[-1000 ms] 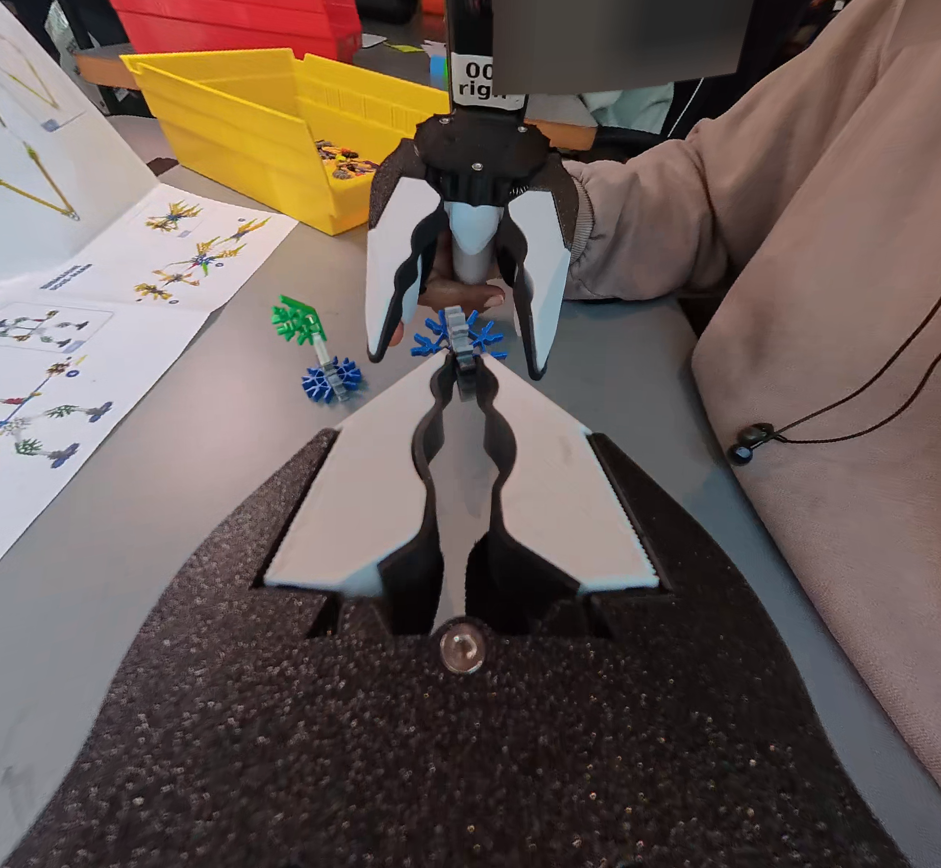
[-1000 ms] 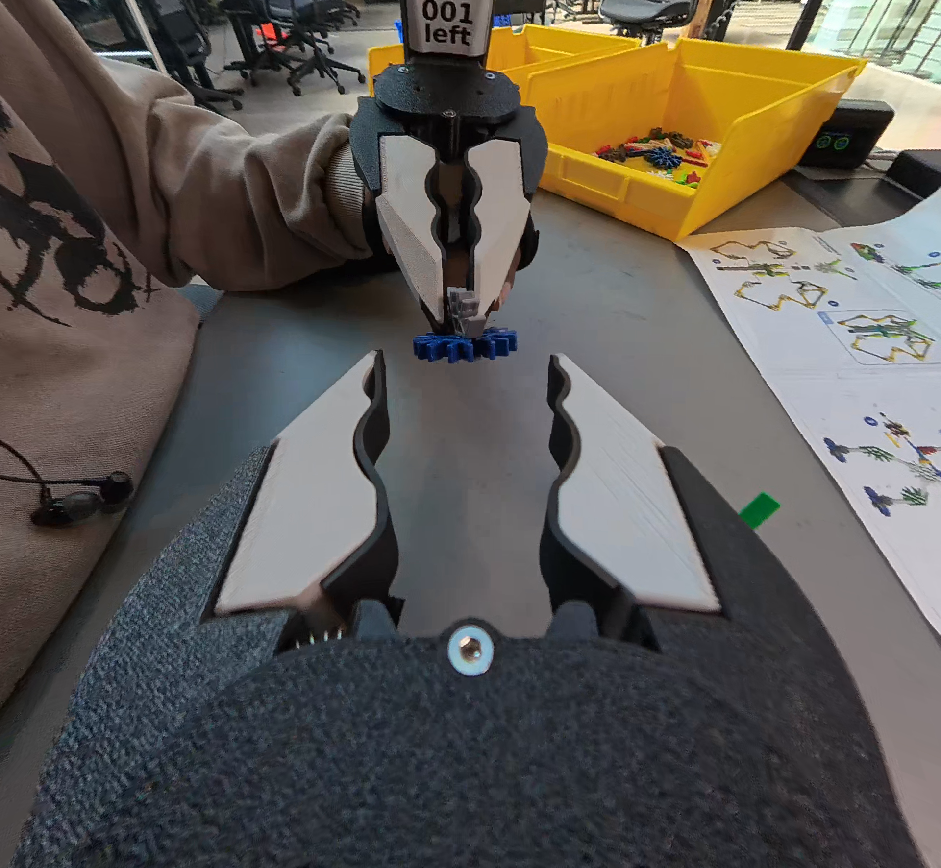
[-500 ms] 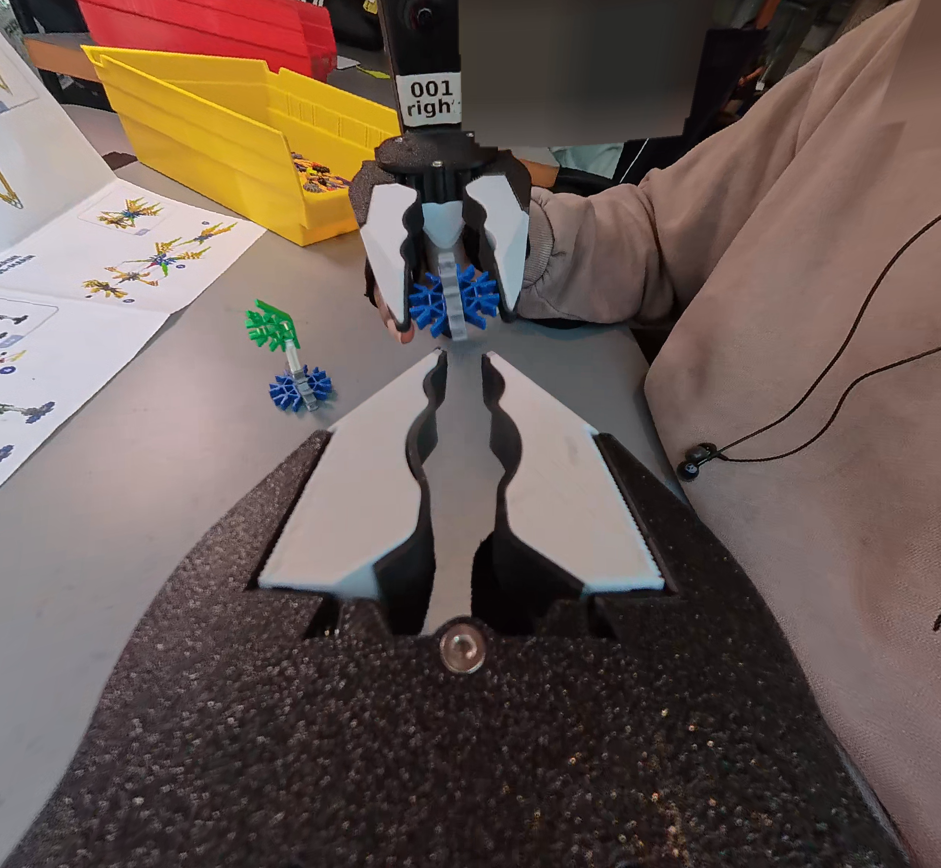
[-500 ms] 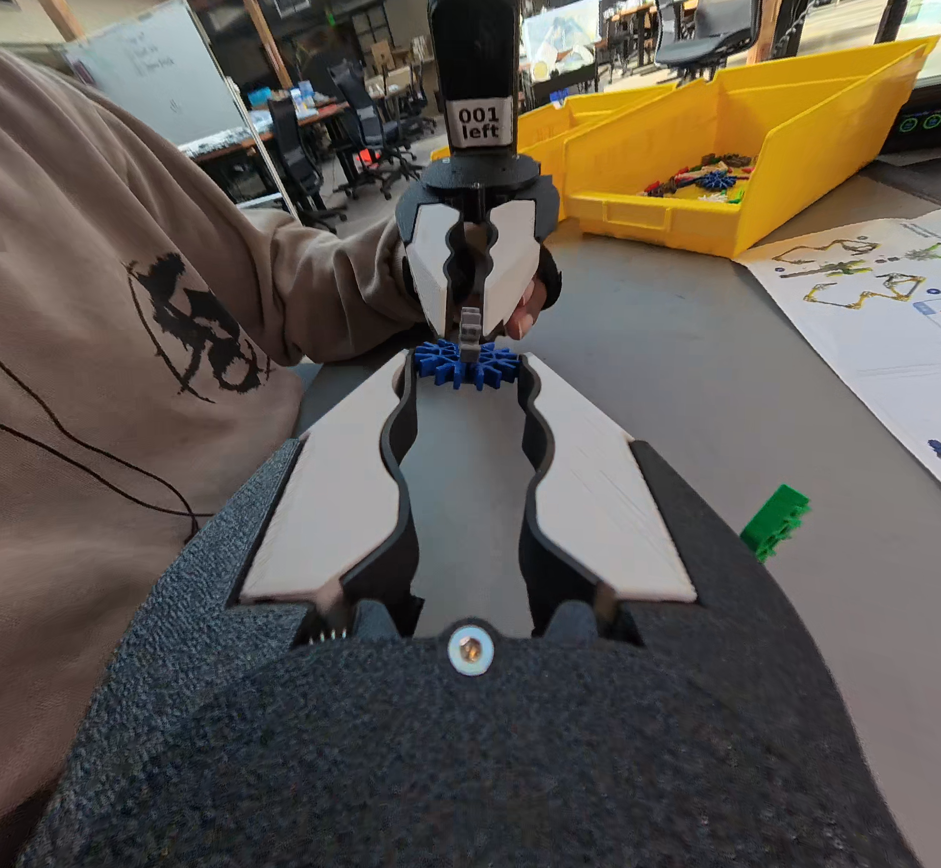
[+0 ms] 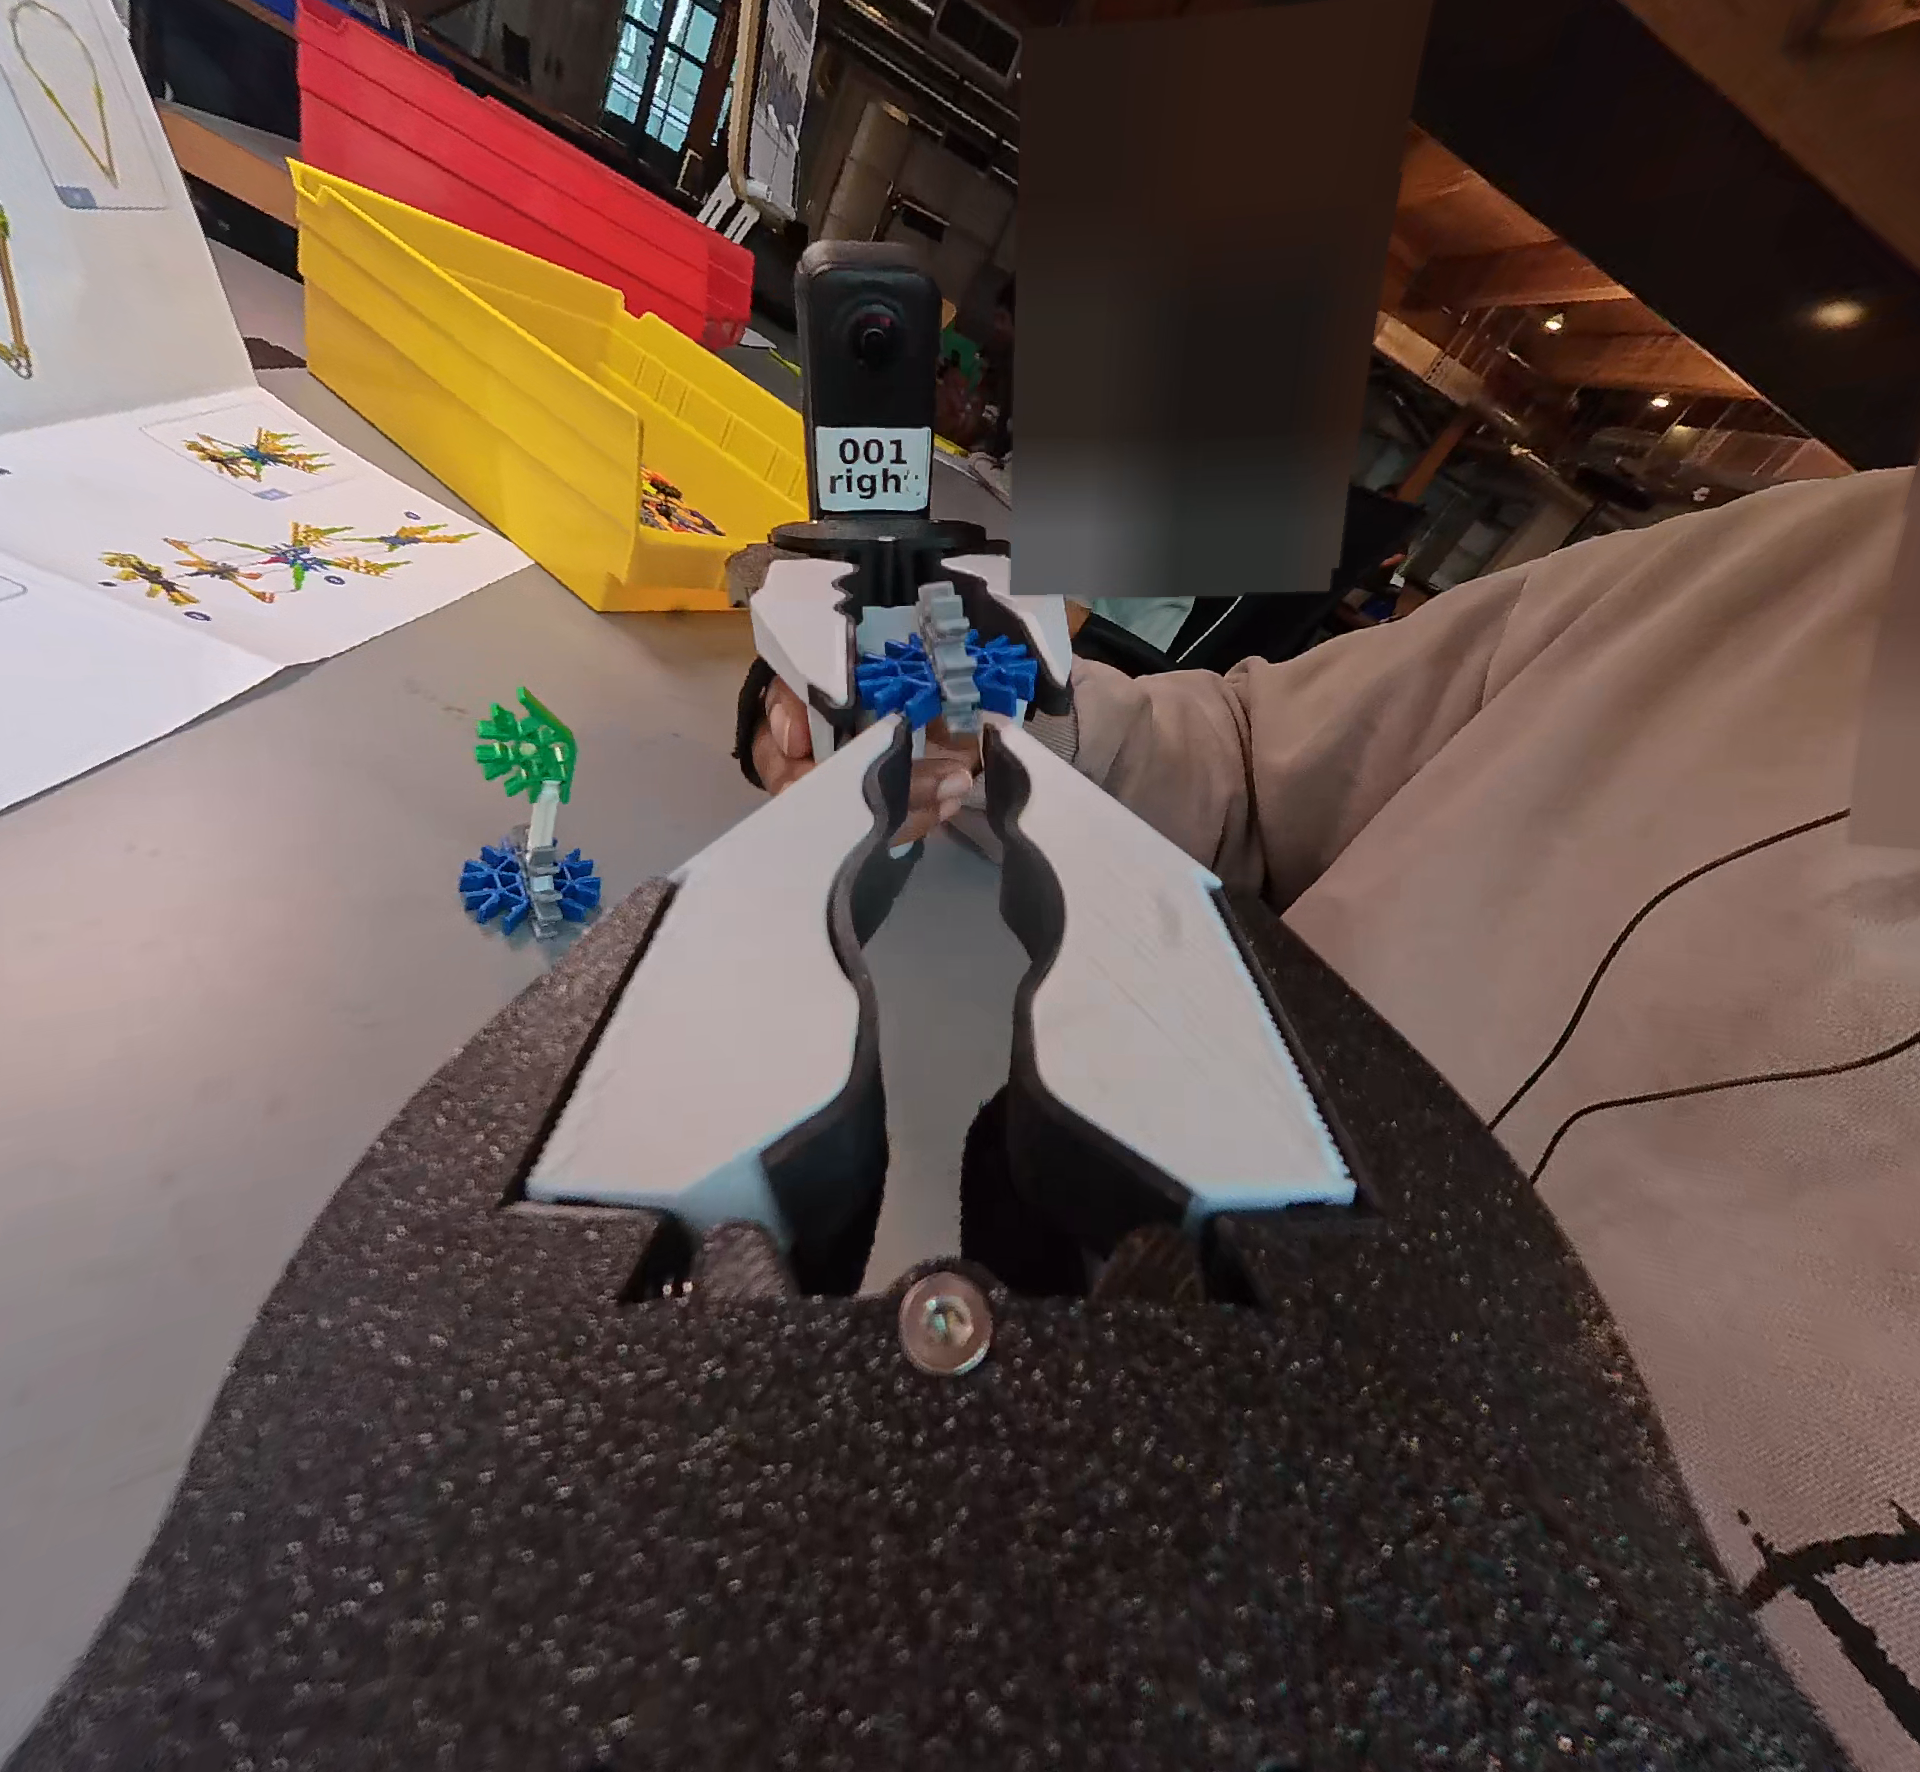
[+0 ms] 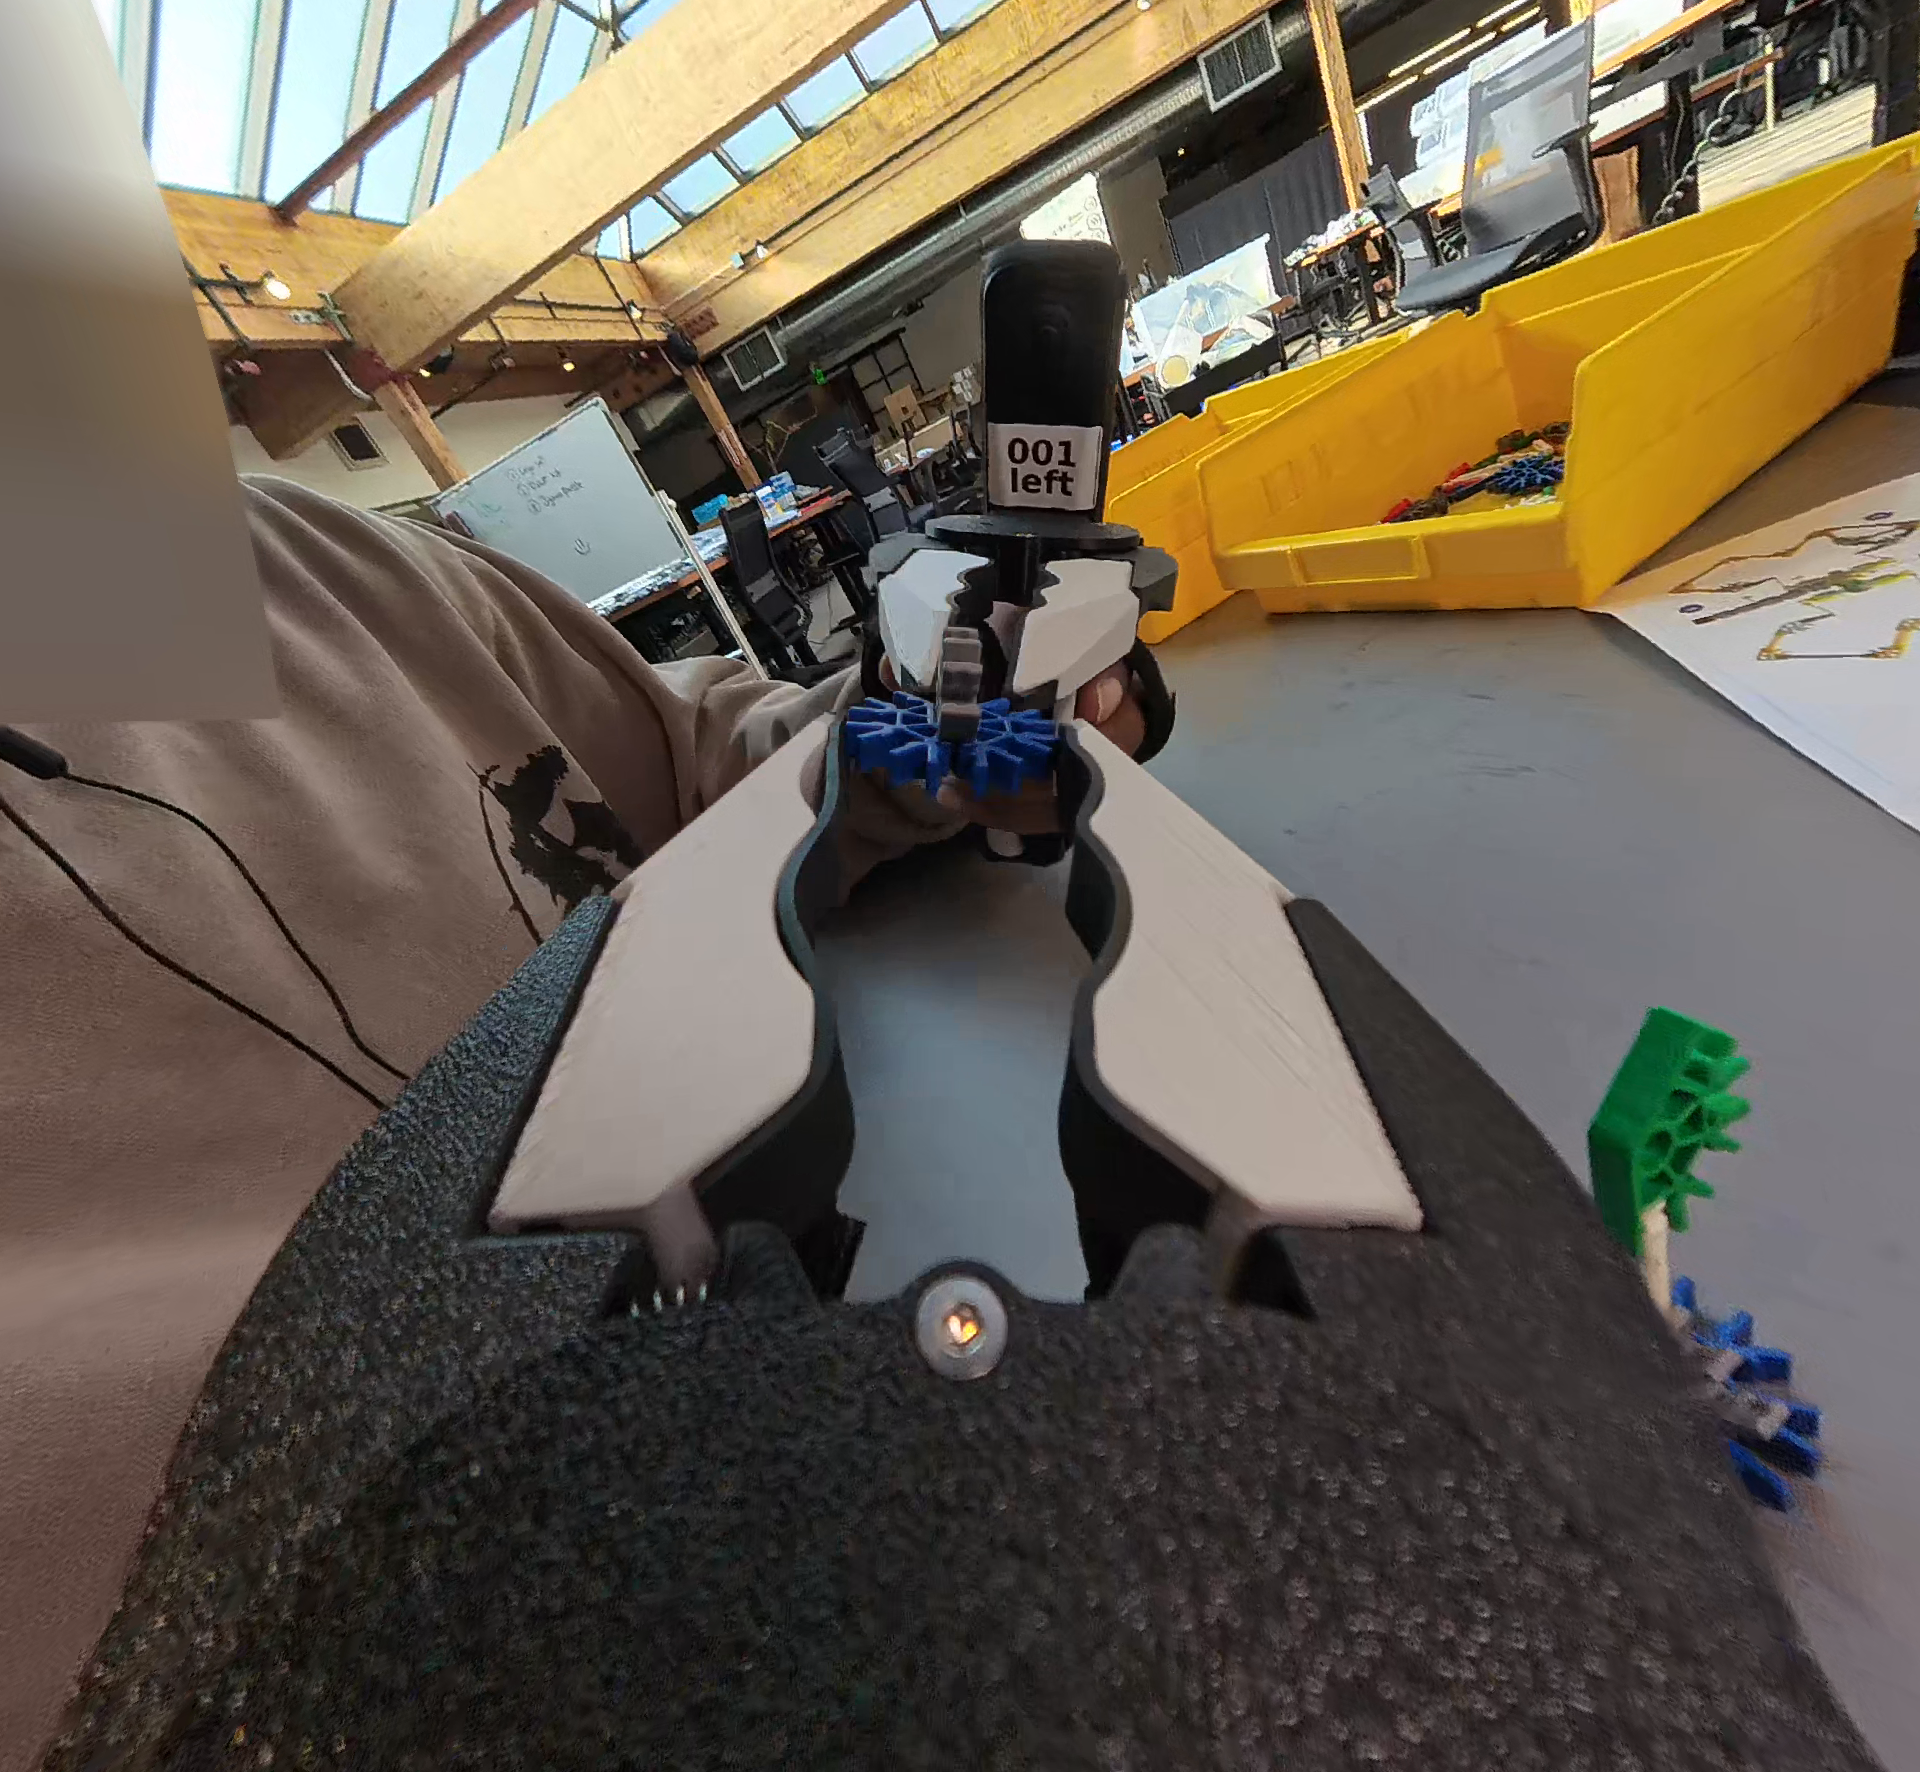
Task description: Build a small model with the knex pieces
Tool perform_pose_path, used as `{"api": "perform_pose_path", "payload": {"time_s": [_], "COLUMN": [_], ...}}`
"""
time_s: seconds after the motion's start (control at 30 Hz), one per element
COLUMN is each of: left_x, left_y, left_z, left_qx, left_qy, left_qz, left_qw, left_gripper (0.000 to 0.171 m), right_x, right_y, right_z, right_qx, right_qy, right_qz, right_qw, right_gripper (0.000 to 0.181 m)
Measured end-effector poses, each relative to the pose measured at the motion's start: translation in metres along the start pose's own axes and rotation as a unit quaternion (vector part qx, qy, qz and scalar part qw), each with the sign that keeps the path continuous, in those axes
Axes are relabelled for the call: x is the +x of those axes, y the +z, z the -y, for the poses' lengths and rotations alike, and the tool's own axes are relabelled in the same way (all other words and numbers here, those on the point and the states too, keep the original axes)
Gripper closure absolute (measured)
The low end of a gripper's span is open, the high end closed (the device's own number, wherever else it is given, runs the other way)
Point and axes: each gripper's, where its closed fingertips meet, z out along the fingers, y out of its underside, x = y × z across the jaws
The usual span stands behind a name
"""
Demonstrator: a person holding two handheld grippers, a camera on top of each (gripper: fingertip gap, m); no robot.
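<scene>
Left tongs (image 5: 940, 751): narrow gap, tips just under the grey clip (image 5: 948, 652). Can't tell if they pinch it.
Right tongs (image 6: 951, 751): closed on the blue connector (image 6: 899, 735), both fingers touching its rim.
Part: connector with the clip seated across it, held between the two tongs, up off the bench (image 5: 208, 1047).
Risk: the rim grip sits on thin teeth. A twist or pull from the left tongs could pop the connector out or unseat the clip.
Change: 1 s ago the right tongs were wide open and the left tongs pinched the clip low over the bench. Now the right tongs have the connector, and both tongs are raised and tilted up.
Nearby: green-and-blue assembly (image 5: 525, 818) stands far left, unmoved.
</scene>
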Motion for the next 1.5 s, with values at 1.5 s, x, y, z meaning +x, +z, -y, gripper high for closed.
{"api": "perform_pose_path", "payload": {"time_s": [1.5], "left_x": [-0.037], "left_y": [-0.031], "left_z": [-0.022], "left_qx": [-0.091], "left_qy": [0.013], "left_qz": [0.084], "left_qw": [0.992], "left_gripper": [0.166], "right_x": [0.015], "right_y": [-0.025], "right_z": [0.000], "right_qx": [-0.091], "right_qy": [-0.113], "right_qz": [-0.098], "right_qw": [0.985], "right_gripper": [0.143]}}
